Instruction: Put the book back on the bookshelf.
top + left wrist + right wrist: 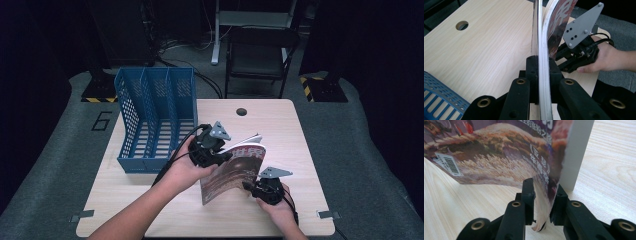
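- a magazine [235, 170] stands on edge on the table [295, 150], right of centre in the high view, its cover bowed and its pages fanning slightly at the top.
- the left tool [227, 156] sits at centre frame in the high view, on the magazine's upper left edge; a hand [182, 170] holds it from below left.
- in the left gripper view the left tool [543, 68] is clamped on the magazine [544, 50]: both black jaws press flat against the stack of pages, which rises up the middle of the frame.
- the right tool [248, 186] sits at lower right in the high view, at the magazine's lower right corner, held by the other hand [280, 207].
- in the right gripper view the right tool [544, 202] has the curled lower corner of the magazine [499, 157] between its jaws; the left jaw touches the paper, a small gap shows on the right side, so a firm clamp cannot be confirmed.
- a barcode label [449, 165] shows at left of that view on the cover.
- in the left gripper view the right tool [564, 65] appears at mid right, beside the cover.
- a blue file rack [155, 117] stands on the table at upper left of centre in the high view, just left of the left tool, apart from the magazine.
- a round hole [241, 111] sits near the table's far edge.
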{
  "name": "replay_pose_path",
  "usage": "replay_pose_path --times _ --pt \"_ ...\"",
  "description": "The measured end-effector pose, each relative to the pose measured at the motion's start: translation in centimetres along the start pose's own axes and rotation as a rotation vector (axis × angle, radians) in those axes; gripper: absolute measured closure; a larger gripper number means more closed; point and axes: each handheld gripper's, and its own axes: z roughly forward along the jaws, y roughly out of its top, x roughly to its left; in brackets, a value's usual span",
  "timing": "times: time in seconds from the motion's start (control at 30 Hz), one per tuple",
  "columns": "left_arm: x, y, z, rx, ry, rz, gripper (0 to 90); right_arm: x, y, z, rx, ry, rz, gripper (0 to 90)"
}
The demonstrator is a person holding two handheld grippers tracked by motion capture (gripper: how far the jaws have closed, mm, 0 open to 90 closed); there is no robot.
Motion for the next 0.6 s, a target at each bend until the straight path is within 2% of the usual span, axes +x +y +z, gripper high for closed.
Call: replay_pose_path --times 0.13,0.27,0.47,0.6 --pt "-0.03 0.16 0.01 0.012 0.001 -0.006 83.8 0.0 -0.03 0.0 0.0 -0.009 0.005 75.4" --pt "0.15 0.28 0.01 0.023 -0.004 -0.011 83.9 -0.11 -0.02 -0.06 0.003 0.005 0.018 73.9" --pt "0.31 0.5 0.02 0.034 0.005 0.004 83.9 -0.12 -0.01 -0.04 0.003 0.007 0.018 73.8" --pt "0.37 0.72 0.09 0.04 0.003 -0.019 83.9 -0.13 -0.01 -0.07 0.005 0.009 0.026 72.0"
